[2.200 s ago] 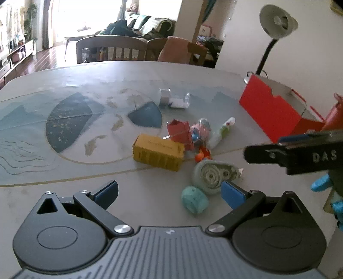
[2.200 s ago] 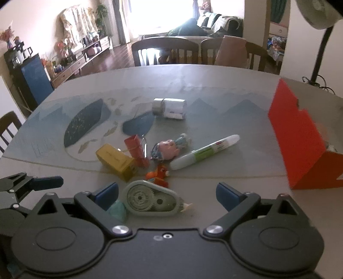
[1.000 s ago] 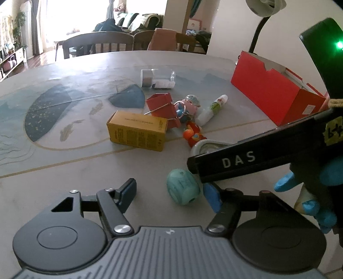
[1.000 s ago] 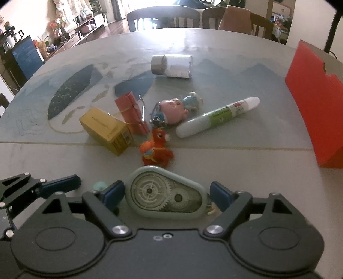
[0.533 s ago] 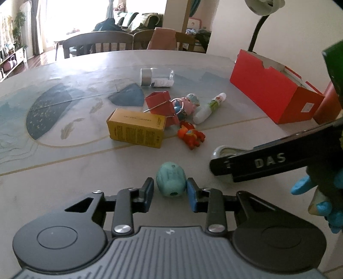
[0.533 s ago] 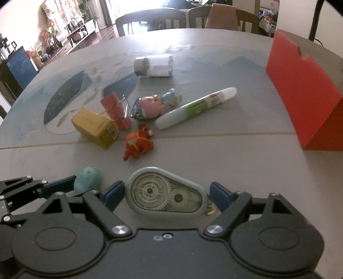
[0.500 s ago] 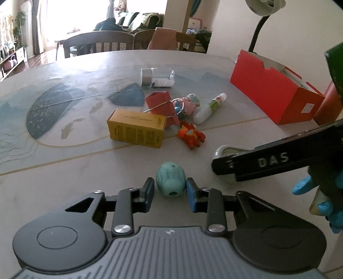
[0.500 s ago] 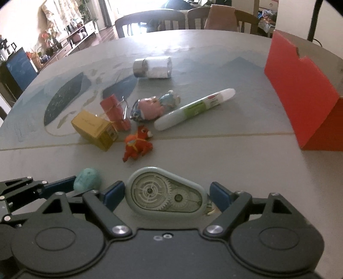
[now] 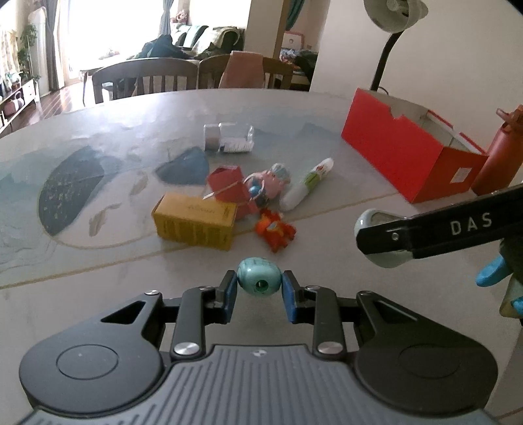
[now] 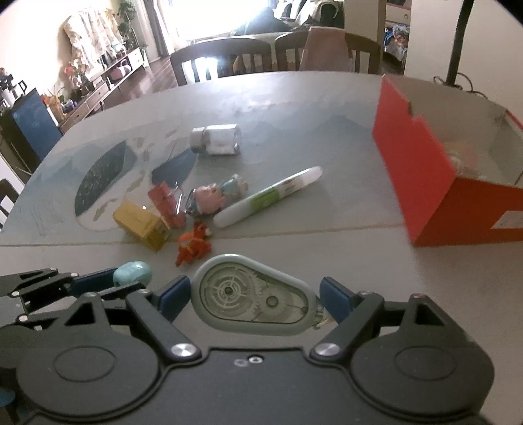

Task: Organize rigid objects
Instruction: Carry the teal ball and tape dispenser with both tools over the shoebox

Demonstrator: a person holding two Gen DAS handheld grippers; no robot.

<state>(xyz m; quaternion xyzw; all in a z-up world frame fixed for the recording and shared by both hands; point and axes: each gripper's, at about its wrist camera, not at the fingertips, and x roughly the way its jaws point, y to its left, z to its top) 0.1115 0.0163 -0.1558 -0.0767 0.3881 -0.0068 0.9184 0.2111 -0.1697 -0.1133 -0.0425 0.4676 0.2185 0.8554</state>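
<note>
We see desk lamp (image 9: 394, 14) behind table (image 9: 294, 108), wooden chairs (image 9: 143, 78), red bottle (image 9: 500, 153) at right

Showing one teal bead (image 9: 259, 280), one tape dispenser (image 10: 253, 301), one yellow box (image 9: 195, 221), one red box (image 9: 405, 160), two figurines (image 9: 275, 230) (image 9: 274, 178), one pen (image 10: 268, 196), one jar (image 9: 228, 137).

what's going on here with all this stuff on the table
A person is tidying small items with two handheld claws. The left claw is shut on a teal bead, and the right claw grips a correction tape dispenser; both look lifted off the table. Still lying there are a yellow box, an orange toy, a pig figure, a pen and a small jar. An open red box sits to the right.
</note>
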